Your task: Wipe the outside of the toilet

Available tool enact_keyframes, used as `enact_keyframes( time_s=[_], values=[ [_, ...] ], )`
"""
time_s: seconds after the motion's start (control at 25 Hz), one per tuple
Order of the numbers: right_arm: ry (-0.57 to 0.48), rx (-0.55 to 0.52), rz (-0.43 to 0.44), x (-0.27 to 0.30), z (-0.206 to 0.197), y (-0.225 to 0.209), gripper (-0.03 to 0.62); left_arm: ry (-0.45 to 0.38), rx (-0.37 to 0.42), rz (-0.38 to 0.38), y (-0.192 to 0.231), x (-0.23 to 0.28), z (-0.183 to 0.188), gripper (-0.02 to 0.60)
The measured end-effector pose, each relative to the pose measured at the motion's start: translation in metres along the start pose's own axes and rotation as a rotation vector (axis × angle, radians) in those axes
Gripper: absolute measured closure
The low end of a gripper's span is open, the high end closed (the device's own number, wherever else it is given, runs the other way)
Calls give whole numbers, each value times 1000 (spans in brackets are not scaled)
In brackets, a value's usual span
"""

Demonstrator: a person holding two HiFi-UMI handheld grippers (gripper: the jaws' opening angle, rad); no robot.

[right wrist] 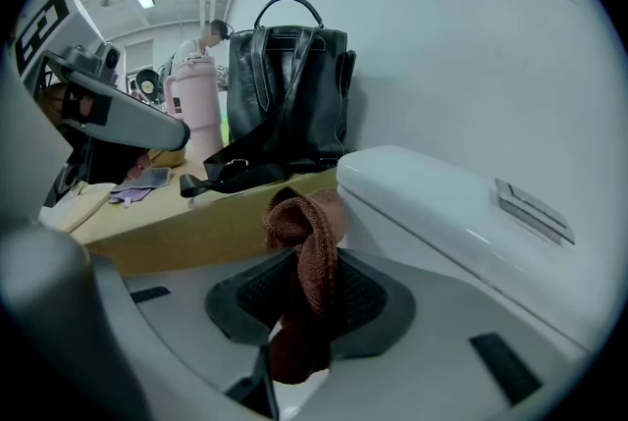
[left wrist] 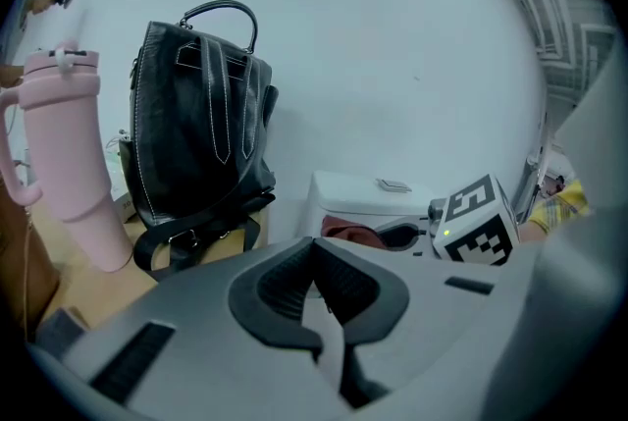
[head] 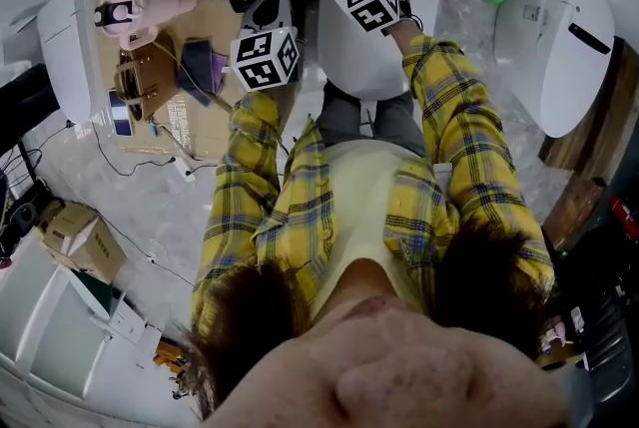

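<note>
In the right gripper view I see the right gripper (right wrist: 299, 301) closed tight on a brown cloth (right wrist: 306, 242), which hangs bunched up in the middle of the frame. Just behind it is the toilet (right wrist: 442, 203), white and shiny. Its tank lid runs long from the middle to the lower right, with a flat button plate (right wrist: 535, 208) on top. A black bag (right wrist: 289, 95) and a pink cup (right wrist: 196, 105) stand on a tan table (right wrist: 196, 213) at the upper left. In the left gripper view the left gripper (left wrist: 314, 257) has its jaws together with nothing in them. The toilet tank sits right of the middle, and the cloth is at its front. I cannot tell if they touch. In the head view the toilet is at the top middle, between two yellow checked sleeves (head: 449, 117). Its long way runs up and down the frame, with the tank on top. A label on a white part (head: 574, 67) at the upper right is too small to read.
</note>
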State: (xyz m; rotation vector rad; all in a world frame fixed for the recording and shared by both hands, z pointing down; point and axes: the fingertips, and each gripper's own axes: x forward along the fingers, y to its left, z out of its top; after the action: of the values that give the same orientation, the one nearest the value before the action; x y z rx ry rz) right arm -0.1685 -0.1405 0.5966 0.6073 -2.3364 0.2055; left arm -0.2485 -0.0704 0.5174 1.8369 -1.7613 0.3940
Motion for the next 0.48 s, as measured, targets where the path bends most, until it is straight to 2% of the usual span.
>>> enact_keyframes(
  time_s=[0.48],
  values=[
    [24, 20, -116, -15, -21, -51, 477, 19, 20, -44, -20, 22, -1, 574]
  ],
)
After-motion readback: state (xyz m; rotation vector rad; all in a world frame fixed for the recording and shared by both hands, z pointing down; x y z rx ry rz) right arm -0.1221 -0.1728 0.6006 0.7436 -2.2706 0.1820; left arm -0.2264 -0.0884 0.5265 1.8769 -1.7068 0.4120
